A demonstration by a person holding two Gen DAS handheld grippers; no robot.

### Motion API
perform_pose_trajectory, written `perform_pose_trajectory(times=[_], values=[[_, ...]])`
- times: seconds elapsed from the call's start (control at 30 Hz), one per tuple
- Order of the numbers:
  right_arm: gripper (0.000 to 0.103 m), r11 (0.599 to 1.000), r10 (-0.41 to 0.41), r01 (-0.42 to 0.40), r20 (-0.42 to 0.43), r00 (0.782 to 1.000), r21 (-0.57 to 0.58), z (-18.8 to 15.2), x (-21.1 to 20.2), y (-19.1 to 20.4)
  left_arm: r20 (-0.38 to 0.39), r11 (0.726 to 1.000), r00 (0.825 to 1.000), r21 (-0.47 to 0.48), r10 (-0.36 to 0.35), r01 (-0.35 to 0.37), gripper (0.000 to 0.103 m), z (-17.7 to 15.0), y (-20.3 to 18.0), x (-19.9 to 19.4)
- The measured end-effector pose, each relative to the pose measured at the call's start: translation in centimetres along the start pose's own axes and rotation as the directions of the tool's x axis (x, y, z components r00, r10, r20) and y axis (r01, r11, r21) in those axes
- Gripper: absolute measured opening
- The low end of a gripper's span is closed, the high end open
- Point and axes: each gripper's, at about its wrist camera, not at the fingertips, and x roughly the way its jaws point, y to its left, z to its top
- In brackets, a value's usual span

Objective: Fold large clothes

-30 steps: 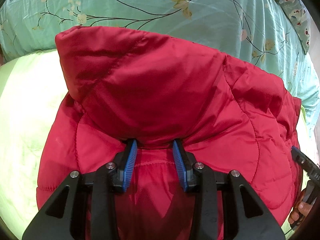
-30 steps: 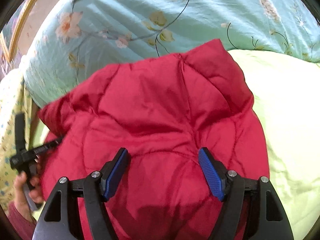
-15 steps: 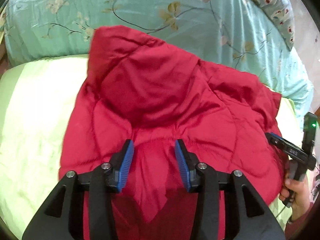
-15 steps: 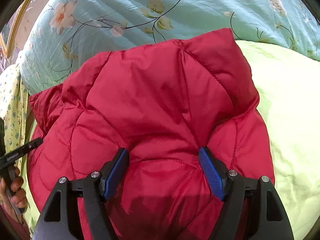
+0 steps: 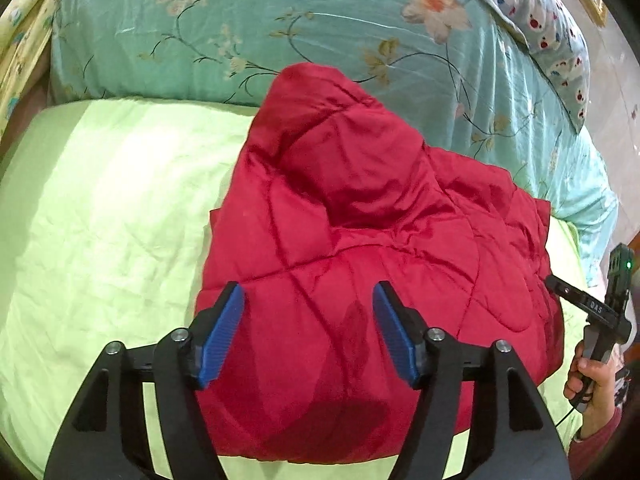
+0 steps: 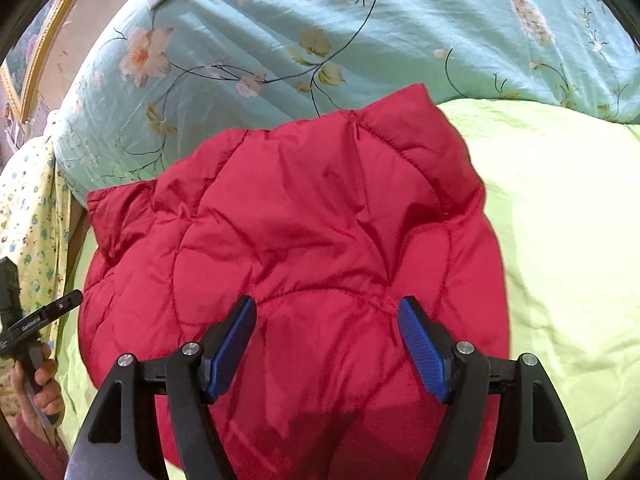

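**Both claws hanging spread above a folded red jacket**

Left claw (image 5: 308,328) is hovering over the near half of the red quilted jacket (image 5: 368,264), its blue-padded fingers (image 5: 222,332) standing well apart with nothing between them but the fabric showing below. Whether the pads are touching the cloth cannot be told. Right claw (image 6: 326,344) is doing the same from the other side: its fingers (image 6: 422,350) are spread wide over the jacket (image 6: 296,240), gripping nothing.

The jacket is lying folded into a rough, puffy block on the pale green bedsheet (image 5: 104,208). One corner of it is rising in a peak at the far end and reaching up against the teal floral quilt (image 5: 280,24), which is bunched along the far side of the bed. In the right wrist view the same peak is sitting at the upper right of the garment, just touching the quilt (image 6: 360,20), while the green sheet (image 6: 560,220) is spreading out to the right.

At the right edge of the left wrist view, the other claw's black body (image 5: 600,308) is showing just beside the jacket's edge, with the person's right hand (image 5: 592,376) wrapping its handle. At the left edge of the right wrist view, the left hand (image 6: 40,384) is holding its own handle in the same way, near the jacket's side. A patterned pillow (image 5: 552,28) is lying on the quilt at the upper right of the left wrist view.
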Motion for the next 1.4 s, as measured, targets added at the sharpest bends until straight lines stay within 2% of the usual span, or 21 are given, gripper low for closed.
perform_pose_trajectory(times=[0.13, 0.3, 0.53, 0.7, 0.87, 1.0, 1.27, 1.3, 1.4], values=[[0.079, 1.0, -0.015, 0.015, 0.022, 1.0, 0.0, 0.0, -1.9, -1.0, -0.001, 0.999, 1.0, -0.032, -0.025, 0.025, 0.073, -0.1, 1.4, -0.1], [0.084, 0.999, -0.023, 0.021, 0.034, 0.999, 0.05, -0.3, -3.2, -4.0, -0.021, 0.996, 0.998, -0.072, -0.056, 0.054, 0.075, -0.1, 3.3, 0.3], [0.086, 0.986, 0.038, -0.038, 0.0, 0.999, 0.16, -0.8, -1.8, -7.7, -0.044, 0.983, 0.991, -0.135, -0.13, 0.123, 0.075, -0.4, 5.6, 1.7], [0.088, 0.97, 0.112, -0.103, -0.026, 0.993, 0.219, -1.3, -0.1, -8.9, -0.056, 0.954, 0.971, -0.208, -0.232, 0.216, 0.082, -0.9, 7.1, 3.2], [0.093, 0.941, 0.217, -0.19, -0.068, 0.974, 0.28, -2.0, 2.4, -9.5, -0.064, 0.903, 0.934, -0.287, -0.352, 0.321, 0.087, -1.4, 8.3, 5.3], [0.095, 0.925, 0.265, -0.227, -0.088, 0.96, 0.306, -2.2, 3.8, -9.2, -0.069, 0.873, 0.909, -0.318, -0.41, 0.37, 0.089, -1.8, 8.3, 6.2], [0.094, 0.926, 0.293, -0.247, -0.129, 0.947, 0.286, -1.8, 5.4, -7.0, -0.075, 0.902, 0.92, -0.244, -0.384, 0.357, 0.089, -1.6, 6.5, 6.4], [0.094, 0.931, 0.283, -0.239, -0.13, 0.95, 0.277, -2.0, 5.4, -6.8, -0.074, 0.909, 0.924, -0.223, -0.376, 0.352, 0.083, -1.6, 6.1, 6.3], [0.08, 0.941, 0.269, -0.232, -0.127, 0.955, 0.248, -1.9, 5.2, -5.9, -0.062, 0.926, 0.934, -0.164, -0.352, 0.339, 0.068, -1.6, 5.3, 5.3]])
